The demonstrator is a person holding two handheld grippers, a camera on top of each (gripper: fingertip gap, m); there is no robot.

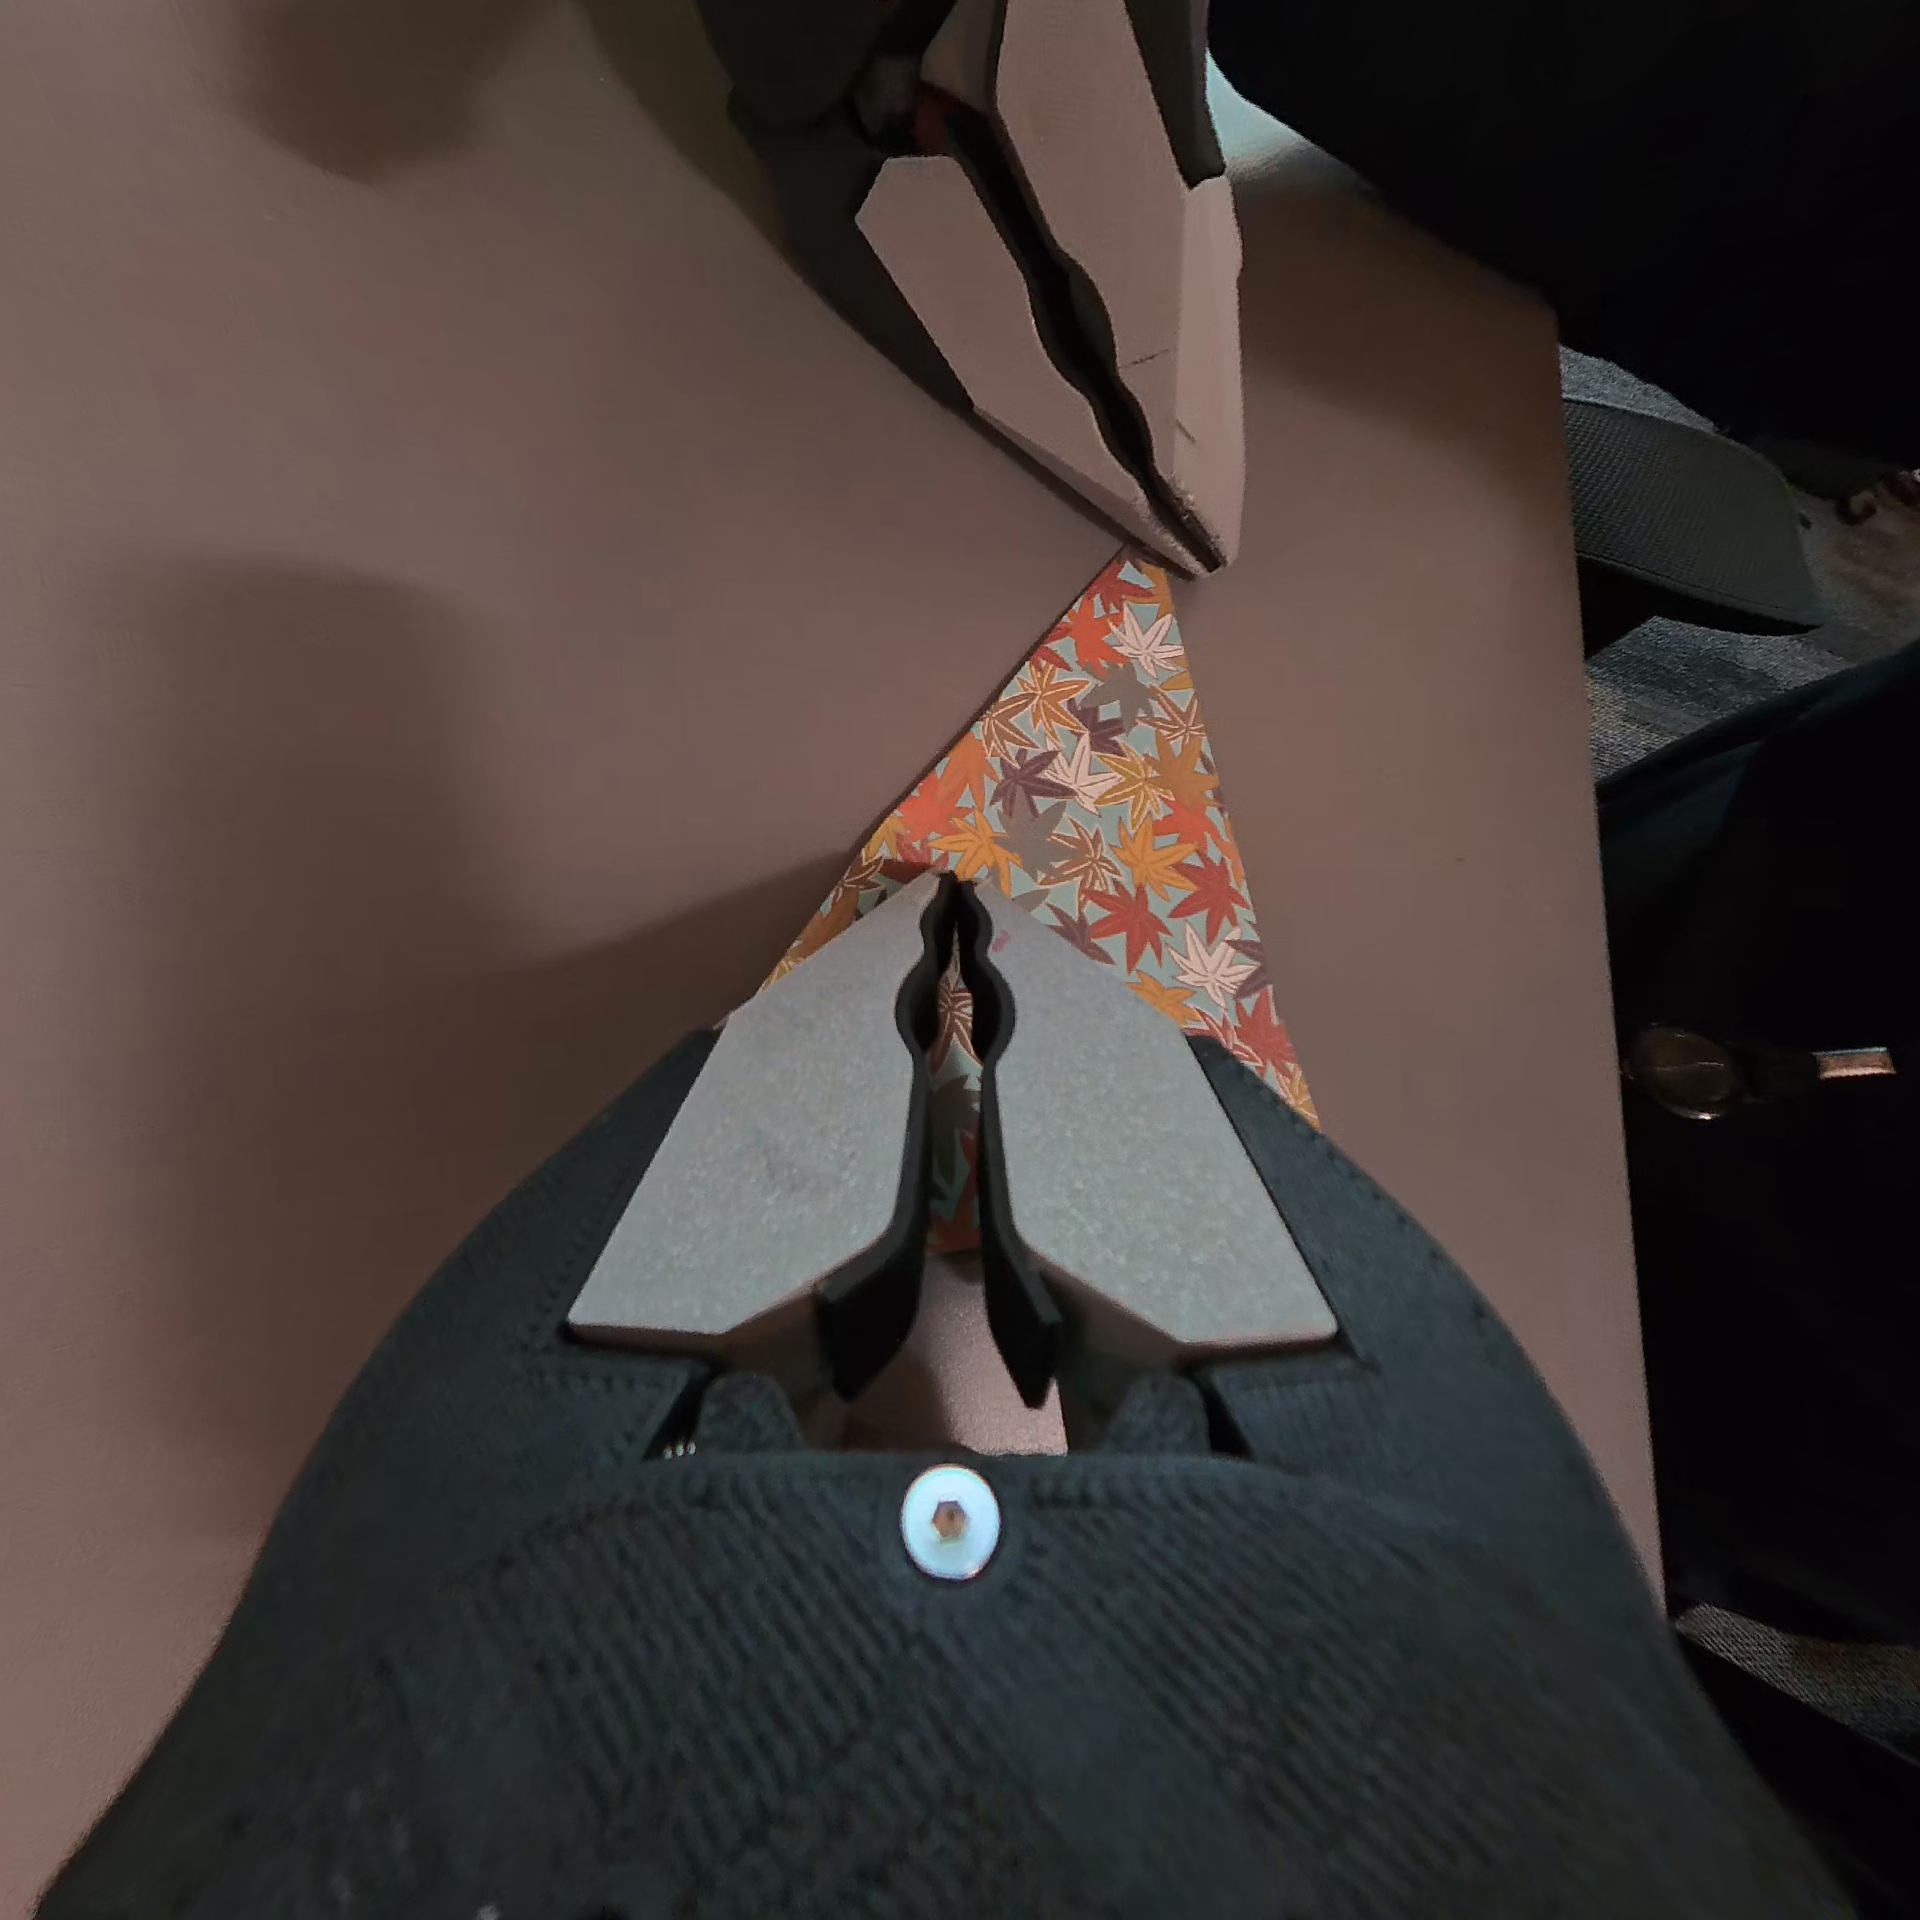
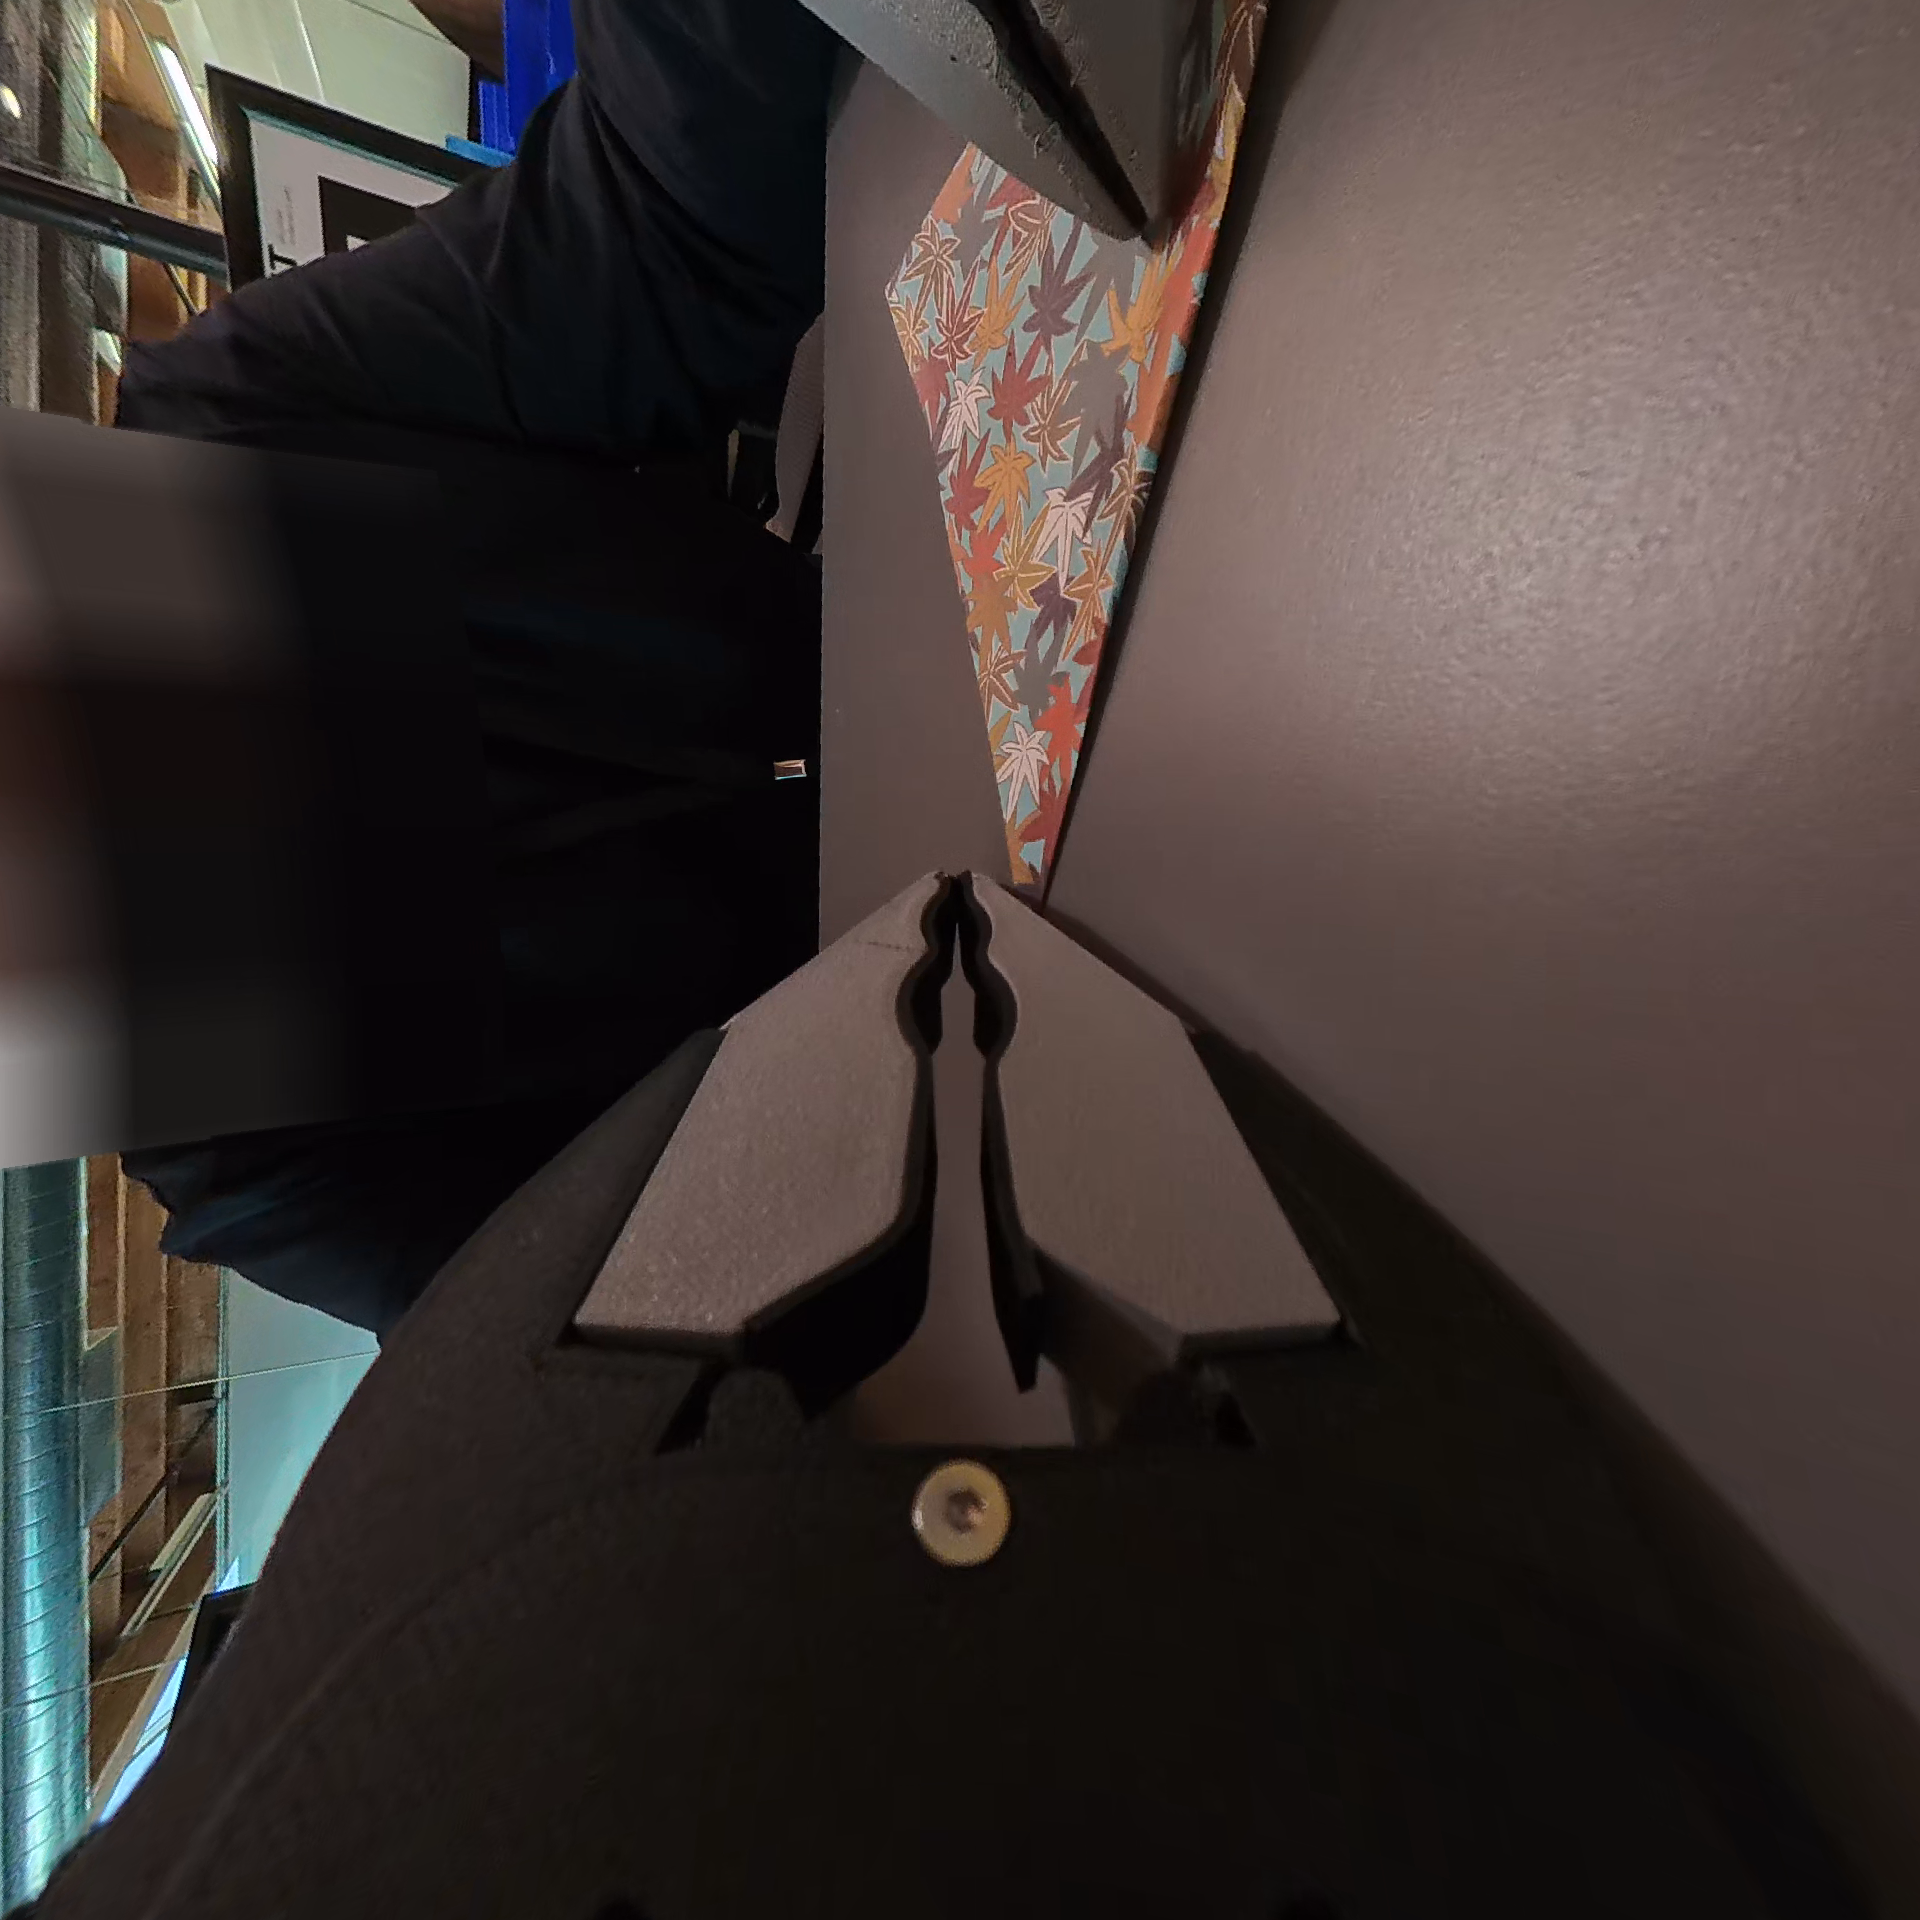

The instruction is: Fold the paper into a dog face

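The paper (image 1: 1101,821), printed with maple leaves in orange, red, brown and cream on a pale blue-green ground, lies flat on the brownish table (image 1: 436,727) as a folded piece with 1 long straight edge and a pointed end. It stretches between the 2 grippers, close to the table's edge.

The left gripper (image 1: 948,883) sits over the wide end of the paper, its tips resting over the leaf print; the jaws are pressed together at the tips, and the pattern shows through the narrow wavy slot behind them. Whether a layer of paper is caught between the tips cannot be told.

The right gripper (image 2: 958,878) has its jaws drawn together too, tips meeting. In the right wrist view the narrow point of the paper ends just beside those tips, on their right, and in the left wrist view the same gripper's tips come down at that far point. Whether they pinch the point or only press beside it cannot be told.

Beyond the table edge, left of the right jaws, is a person in dark clothing (image 2: 582,540)
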